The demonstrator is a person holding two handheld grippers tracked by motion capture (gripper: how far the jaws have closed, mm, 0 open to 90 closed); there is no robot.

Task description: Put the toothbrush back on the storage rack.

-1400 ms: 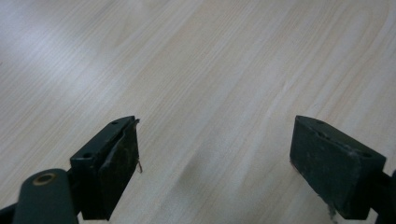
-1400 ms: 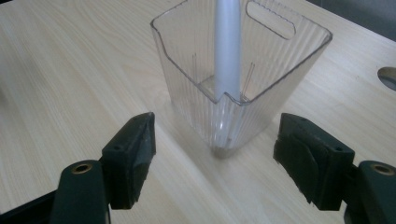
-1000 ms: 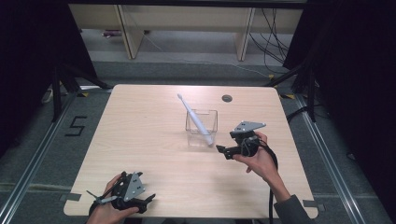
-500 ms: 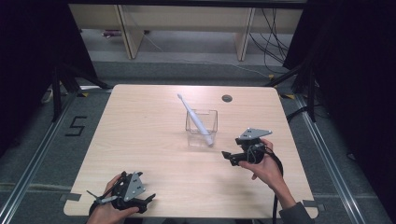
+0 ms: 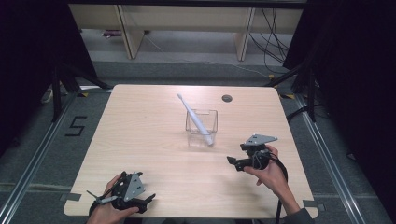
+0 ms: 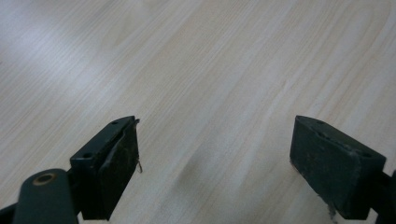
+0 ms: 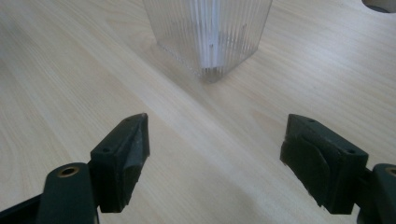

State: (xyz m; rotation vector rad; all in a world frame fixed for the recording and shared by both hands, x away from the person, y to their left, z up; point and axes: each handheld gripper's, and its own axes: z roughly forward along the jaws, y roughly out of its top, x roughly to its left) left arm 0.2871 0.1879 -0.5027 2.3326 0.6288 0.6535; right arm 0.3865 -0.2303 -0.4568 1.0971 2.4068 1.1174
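The right gripper (image 5: 235,163) sits low right of centre in the high view, its jaws spread wide with nothing between them. In the right gripper view the same tongs (image 7: 215,158) frame bare wood, and the cup (image 7: 208,32) stands just past them at the top of the frame. The left gripper (image 5: 147,201) lies at the bottom left of the high view, near the table (image 5: 140,130) edge; its jaws also gape wide and empty over plain wood in the left gripper view (image 6: 215,163).

The toothbrush (image 5: 195,119) stands in the cup (image 5: 201,127) at mid-frame, so the placing step looks finished and the right hand appears clear of it — a judgement from the empty jaws and the gap to the cup. If anything is left, it calls for little more than parking the right gripper on the table well clear of the cup, without brushing its wall.

The toothbrush is white and slim, leaning steeply — its lower end in the cup's near right corner, its head poking out past the far left rim toward the upper left. The cup is clear, square and ribbed, standing upright.
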